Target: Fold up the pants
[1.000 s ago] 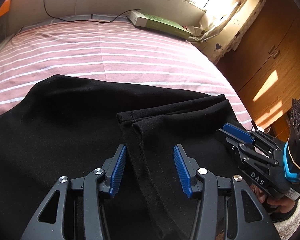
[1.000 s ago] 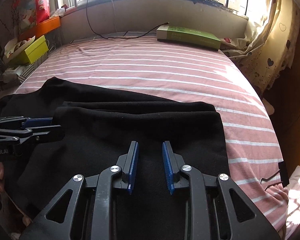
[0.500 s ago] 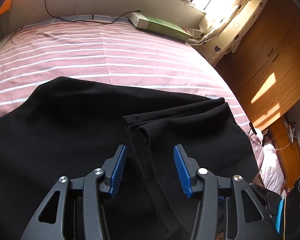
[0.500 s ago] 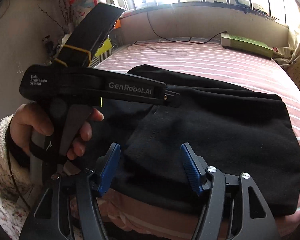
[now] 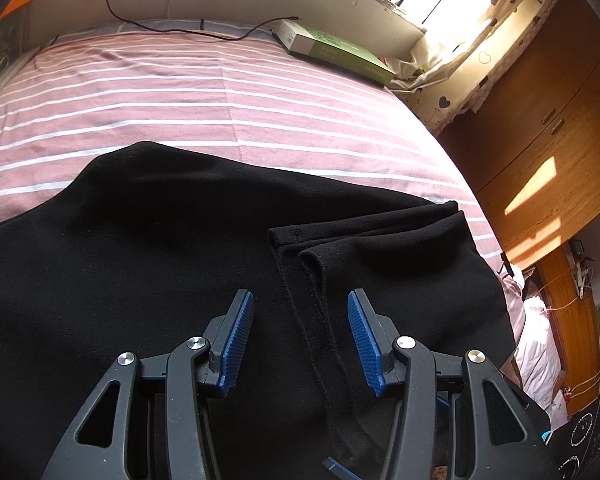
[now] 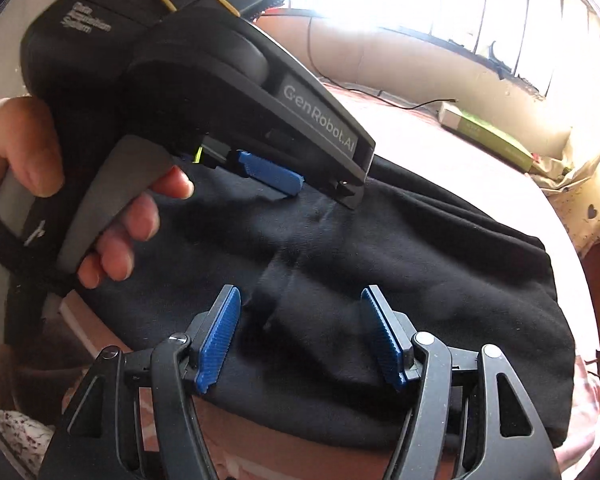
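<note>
Left wrist view: left gripper (image 5: 300, 344) unclenched over black pants (image 5: 140, 280), straddling the hem edges (image 5: 300, 248), apparently lining up a pinch.
Right gripper (image 6: 300, 336) has just been closing slightly, jaws apart, nothing gripped, above the near fold on the striped bed (image 5: 180, 92).

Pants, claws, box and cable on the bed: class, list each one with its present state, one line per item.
pants: folded, lying flat on the striped bed, leg hems on top.
left claw: open over the hems, nothing gripped.
right claw: open after widening and easing back slightly, above the pants' near edge, gripping nothing.
green box: closed, lying flat by the window.
cable: slack, on the bed.
</note>
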The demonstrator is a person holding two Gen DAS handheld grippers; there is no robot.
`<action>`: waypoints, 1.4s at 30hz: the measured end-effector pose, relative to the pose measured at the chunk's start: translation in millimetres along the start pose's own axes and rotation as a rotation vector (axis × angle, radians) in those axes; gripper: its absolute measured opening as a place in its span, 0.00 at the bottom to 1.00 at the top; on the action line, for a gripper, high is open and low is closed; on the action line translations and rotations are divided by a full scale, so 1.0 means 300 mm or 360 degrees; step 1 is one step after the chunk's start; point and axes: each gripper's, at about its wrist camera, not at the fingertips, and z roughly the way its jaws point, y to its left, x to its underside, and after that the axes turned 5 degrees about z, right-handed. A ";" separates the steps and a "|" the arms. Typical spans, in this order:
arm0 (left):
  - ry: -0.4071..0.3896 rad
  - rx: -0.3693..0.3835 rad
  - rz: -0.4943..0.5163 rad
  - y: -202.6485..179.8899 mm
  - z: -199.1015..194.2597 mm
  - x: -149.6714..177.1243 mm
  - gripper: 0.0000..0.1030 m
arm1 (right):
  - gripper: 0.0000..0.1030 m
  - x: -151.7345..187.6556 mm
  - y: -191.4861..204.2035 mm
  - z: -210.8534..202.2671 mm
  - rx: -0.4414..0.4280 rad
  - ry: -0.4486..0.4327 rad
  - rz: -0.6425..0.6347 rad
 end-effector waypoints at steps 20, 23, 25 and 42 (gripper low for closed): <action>0.0214 0.0465 -0.0295 0.034 0.053 -0.035 0.75 | 0.20 -0.049 -0.103 -0.152 -0.0319 -0.0128 0.0421; 0.0214 0.0477 -0.0262 0.013 0.051 -0.047 0.75 | 0.20 -0.072 -0.076 -0.170 -0.0354 -0.0174 0.0378; 0.0165 0.0496 -0.0233 0.005 0.027 -0.056 0.74 | 0.20 -0.084 -0.043 -0.177 -0.0357 -0.0185 0.0335; 0.0048 0.0161 -0.0245 0.245 -0.091 -0.004 0.46 | 0.20 -0.138 0.141 -0.042 -0.0577 -0.0034 0.0254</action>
